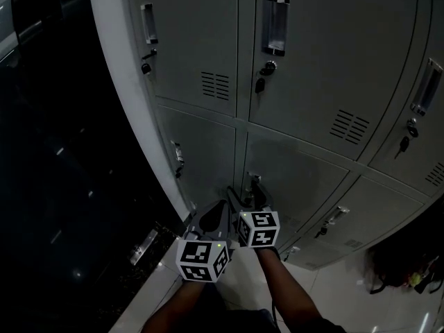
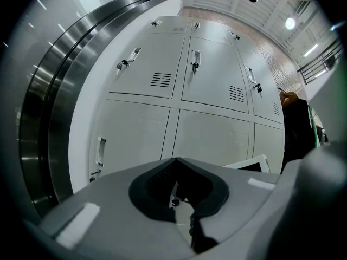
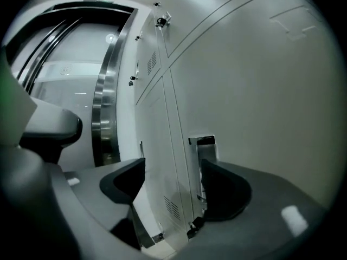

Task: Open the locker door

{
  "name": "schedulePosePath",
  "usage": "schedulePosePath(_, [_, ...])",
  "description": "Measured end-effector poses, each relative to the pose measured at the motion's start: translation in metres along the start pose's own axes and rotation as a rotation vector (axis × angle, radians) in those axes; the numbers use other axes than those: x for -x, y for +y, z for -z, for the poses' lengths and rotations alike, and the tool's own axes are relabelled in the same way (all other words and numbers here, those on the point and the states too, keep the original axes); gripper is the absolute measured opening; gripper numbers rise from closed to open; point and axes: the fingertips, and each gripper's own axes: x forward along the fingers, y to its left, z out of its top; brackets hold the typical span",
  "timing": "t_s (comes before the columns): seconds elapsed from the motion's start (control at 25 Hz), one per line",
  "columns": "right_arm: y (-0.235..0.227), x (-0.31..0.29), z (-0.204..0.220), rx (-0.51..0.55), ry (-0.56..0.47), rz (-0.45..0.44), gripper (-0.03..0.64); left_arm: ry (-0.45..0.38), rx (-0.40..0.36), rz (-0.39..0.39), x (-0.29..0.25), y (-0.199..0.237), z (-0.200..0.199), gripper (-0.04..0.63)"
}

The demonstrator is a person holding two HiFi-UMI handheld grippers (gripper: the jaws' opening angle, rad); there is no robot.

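Grey lockers stand in rows in the head view. My right gripper (image 1: 248, 201) is low against the bottom-row locker door (image 1: 305, 175), just below its recessed handle (image 1: 254, 182). In the right gripper view my right gripper (image 3: 173, 167) is open, with the handle recess (image 3: 206, 145) just inside the right pad (image 3: 222, 191) and a key (image 3: 193, 227) hanging in the lock below; nothing is gripped. My left gripper (image 1: 214, 218) is beside it on the left, a little further back. Seen in its own view, my left gripper (image 2: 174, 162) has its pad tips touching and holds nothing.
Upper locker doors carry handles with keys (image 1: 275, 25). A dark glossy wall with a curved steel frame (image 2: 49, 118) borders the lockers on the left. A dark bag (image 1: 402, 269) lies on the pale floor (image 1: 333, 290) at the right.
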Motion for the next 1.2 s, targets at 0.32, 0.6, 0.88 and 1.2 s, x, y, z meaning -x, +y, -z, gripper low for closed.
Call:
schedulePosePath(0.32, [-0.005, -0.010, 0.004, 0.039, 0.005, 0.042, 0.267, 0.007, 0.009, -0.005, -0.002, 0.012, 0.004, 0.006])
schedulePosePath(0.6, [0.002, 0.004, 0.007, 0.016, 0.056, 0.056, 0.201, 0.037, 0.041, -0.033, 0.012, 0.014, -0.001, 0.006])
schedulePosePath(0.88, [0.019, 0.037, 0.014, -0.002, 0.141, 0.044, 0.123, 0.055, 0.056, -0.051, 0.035, -0.005, -0.014, 0.006])
schedulePosePath(1.2, [0.038, 0.082, 0.021, -0.007, 0.197, 0.019, 0.067, 0.069, 0.061, -0.088, 0.074, -0.029, -0.020, 0.006])
